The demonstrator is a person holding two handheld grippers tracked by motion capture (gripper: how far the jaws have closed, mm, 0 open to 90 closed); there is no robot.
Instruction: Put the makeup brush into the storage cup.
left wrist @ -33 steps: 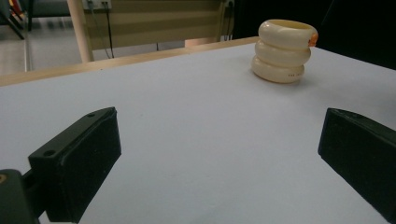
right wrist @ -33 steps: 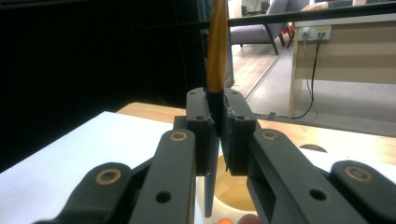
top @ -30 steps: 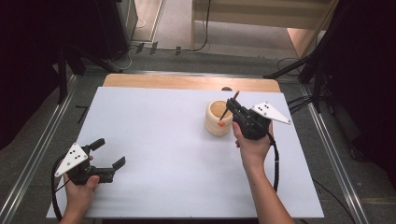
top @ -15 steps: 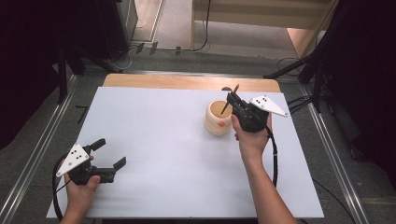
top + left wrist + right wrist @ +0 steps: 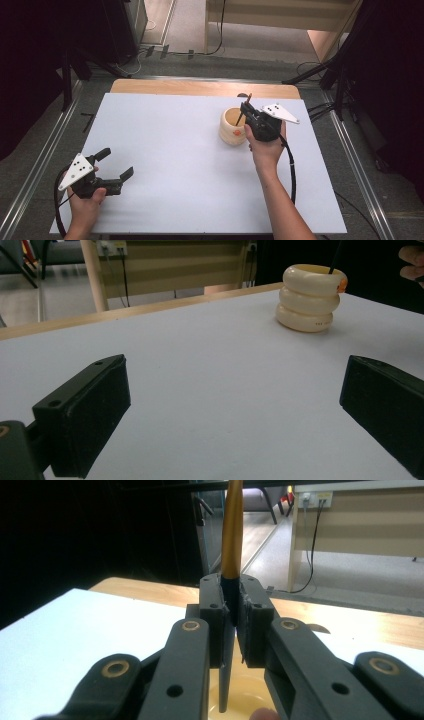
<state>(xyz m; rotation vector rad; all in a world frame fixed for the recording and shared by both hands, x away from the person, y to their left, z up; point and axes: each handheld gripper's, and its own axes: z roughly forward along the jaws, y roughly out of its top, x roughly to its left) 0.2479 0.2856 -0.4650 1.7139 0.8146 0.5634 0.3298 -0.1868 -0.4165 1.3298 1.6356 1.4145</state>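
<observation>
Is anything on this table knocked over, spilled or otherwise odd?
Nothing stands out. The cream ringed holder stands upright on the white table, and the right gripper is shut on a slim pen whose lower end dips into it. The left gripper sits open, apart.

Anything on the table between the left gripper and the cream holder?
Nothing: the high view shows bare white table between the left gripper and the cream holder.
</observation>
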